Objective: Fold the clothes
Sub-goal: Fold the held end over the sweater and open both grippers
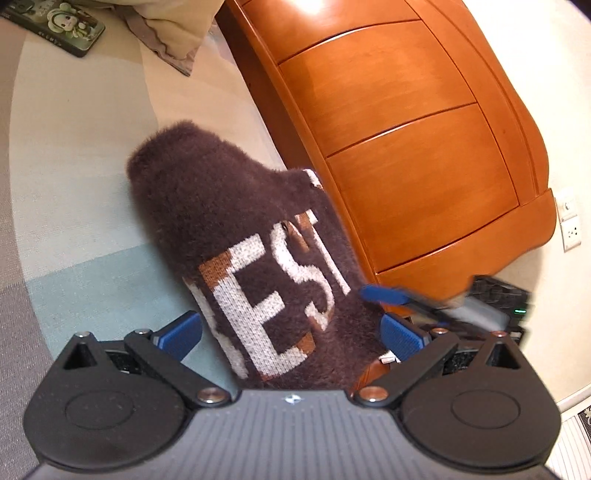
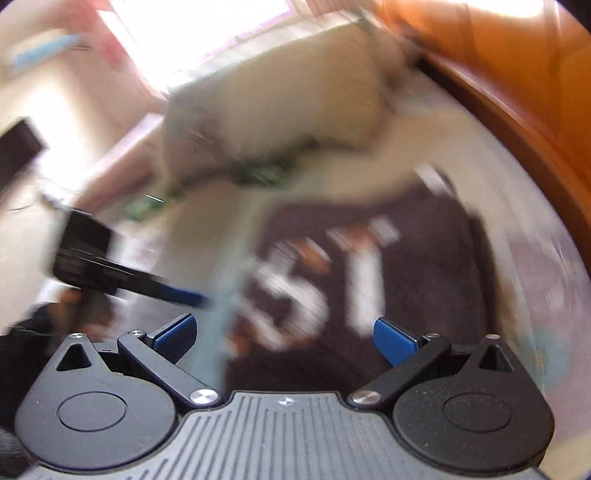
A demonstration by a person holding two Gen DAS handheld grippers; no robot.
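A fuzzy dark-brown sweater [image 1: 221,206] with white and tan knitted letters lies folded into a narrow heap on a pale colour-block bedcover [image 1: 81,184]. My left gripper [image 1: 291,336] hovers over its near end, open, with the blue pads either side of the lettering and nothing clamped. A blue finger [image 1: 384,295] of the other gripper shows blurred at the sweater's right edge. In the motion-blurred right wrist view, the sweater [image 2: 424,266] lies ahead, and my right gripper [image 2: 284,339] is open above it. The left gripper's blue finger [image 2: 184,295] reaches in from the left.
An orange wooden panelled headboard [image 1: 406,129] runs close along the sweater's right side. A beige pillow [image 1: 170,33] and a green cartoon-printed tin [image 1: 55,22] lie at the far end. A wall socket [image 1: 570,225] is at the right edge.
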